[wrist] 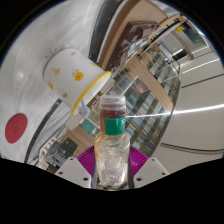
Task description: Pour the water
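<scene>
Clear plastic bottle (pixel 113 140) clamped in hand-held gripper (pixel 112 160), paper cup (pixel 77 73) beyond.

Ceiling (pixel 140 30): pale, crossed by long bright light strips (pixel 200 108).
Wall (pixel 25 70): light grey, bore red round sign (pixel 15 127).
Shelving (pixel 150 95): seen tilted, beige.

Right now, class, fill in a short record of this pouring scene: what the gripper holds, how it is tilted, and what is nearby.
held item: clear plastic bottle with a green label and dark red cap
grip: gripper shut on the bottle, a pad on each side
bottle pose: cap pointing away from the camera, along the fingers
nearby item: white paper cup with yellow marks, beyond the bottle, off to one side, seen on a slant
water stream: none visible
cup contents: cannot tell
</scene>
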### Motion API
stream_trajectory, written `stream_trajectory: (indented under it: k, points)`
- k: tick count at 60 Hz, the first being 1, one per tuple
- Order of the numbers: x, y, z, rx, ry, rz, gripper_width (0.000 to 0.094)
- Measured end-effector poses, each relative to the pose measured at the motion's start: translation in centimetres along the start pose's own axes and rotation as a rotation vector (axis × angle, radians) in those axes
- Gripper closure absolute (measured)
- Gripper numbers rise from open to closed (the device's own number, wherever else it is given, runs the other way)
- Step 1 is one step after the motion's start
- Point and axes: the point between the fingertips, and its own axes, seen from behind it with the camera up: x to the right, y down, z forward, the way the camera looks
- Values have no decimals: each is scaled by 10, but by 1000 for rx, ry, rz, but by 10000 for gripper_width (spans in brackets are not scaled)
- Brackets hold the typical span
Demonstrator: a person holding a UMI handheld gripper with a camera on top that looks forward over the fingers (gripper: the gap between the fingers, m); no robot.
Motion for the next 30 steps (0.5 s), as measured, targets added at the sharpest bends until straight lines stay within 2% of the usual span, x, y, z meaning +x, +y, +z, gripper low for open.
stream_trajectory:
  k: [14,16,17,25,30]
  points:
    - [14,5,2,-33,-19,189,518]
    - [22,9,3,-46,-17,275,518]
    - [19,30,-2,-56,-11,316,517]
    - [46,62,-16,-153,-27,919,519]
    - [45,85,-18,-180,-68,1338,516]
